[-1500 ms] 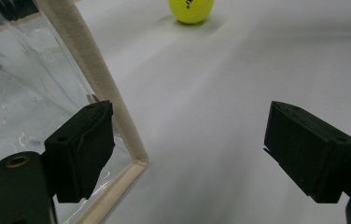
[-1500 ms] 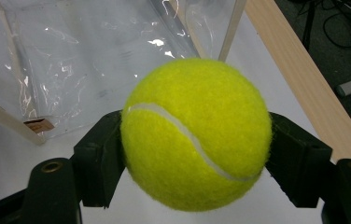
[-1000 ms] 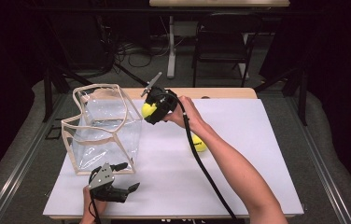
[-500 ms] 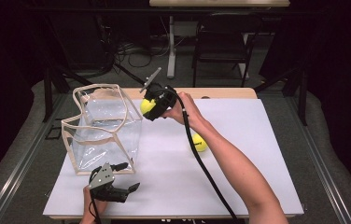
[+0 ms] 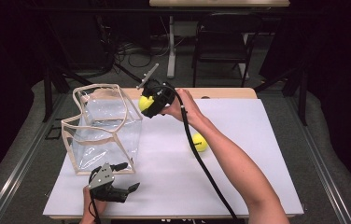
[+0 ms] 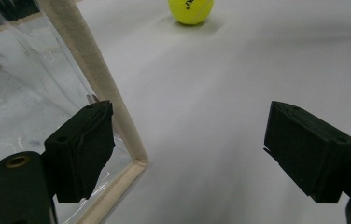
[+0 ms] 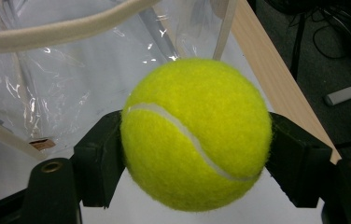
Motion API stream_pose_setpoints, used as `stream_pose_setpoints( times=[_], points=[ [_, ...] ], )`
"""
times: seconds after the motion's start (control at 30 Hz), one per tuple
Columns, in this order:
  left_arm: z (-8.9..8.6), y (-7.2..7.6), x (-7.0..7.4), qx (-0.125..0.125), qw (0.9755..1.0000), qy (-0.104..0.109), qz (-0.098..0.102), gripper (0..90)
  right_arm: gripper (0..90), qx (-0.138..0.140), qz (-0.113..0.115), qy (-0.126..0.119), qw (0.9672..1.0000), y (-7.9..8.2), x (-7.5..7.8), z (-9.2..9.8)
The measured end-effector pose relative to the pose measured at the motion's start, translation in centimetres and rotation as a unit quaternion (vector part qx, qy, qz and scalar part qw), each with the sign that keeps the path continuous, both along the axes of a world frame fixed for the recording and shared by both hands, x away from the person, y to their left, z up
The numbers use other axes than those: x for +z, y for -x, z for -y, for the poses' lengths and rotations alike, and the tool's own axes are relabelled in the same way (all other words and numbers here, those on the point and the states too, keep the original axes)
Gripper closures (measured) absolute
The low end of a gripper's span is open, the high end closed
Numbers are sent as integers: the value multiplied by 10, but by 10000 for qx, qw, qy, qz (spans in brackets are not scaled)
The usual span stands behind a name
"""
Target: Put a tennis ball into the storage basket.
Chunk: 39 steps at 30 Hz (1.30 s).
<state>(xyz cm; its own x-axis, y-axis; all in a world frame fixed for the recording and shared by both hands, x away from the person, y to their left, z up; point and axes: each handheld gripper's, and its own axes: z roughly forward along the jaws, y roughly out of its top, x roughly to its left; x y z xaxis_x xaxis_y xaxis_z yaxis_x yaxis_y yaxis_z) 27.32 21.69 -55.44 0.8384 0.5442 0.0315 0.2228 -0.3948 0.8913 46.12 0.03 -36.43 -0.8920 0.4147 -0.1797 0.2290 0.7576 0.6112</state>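
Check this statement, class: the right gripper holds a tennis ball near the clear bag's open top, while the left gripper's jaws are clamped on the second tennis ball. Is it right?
Not quite. The left gripper holds nothing: the left gripper view shows its jaws open beside the clear bag, with the second tennis ball lying farther off on the table. The right gripper does hold a tennis ball.

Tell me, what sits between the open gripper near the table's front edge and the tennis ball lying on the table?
Nothing: the left gripper view shows bare white table between the left gripper and the tennis ball.
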Motion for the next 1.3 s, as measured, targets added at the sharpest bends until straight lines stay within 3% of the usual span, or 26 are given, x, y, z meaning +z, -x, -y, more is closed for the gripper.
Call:
stream_pose_setpoints(
  times=[1.3],
  points=[
    [0,0,0,-20,10000,25,-11,161,268,17,246,-185,9995,-6,38,-15]
  ],
)
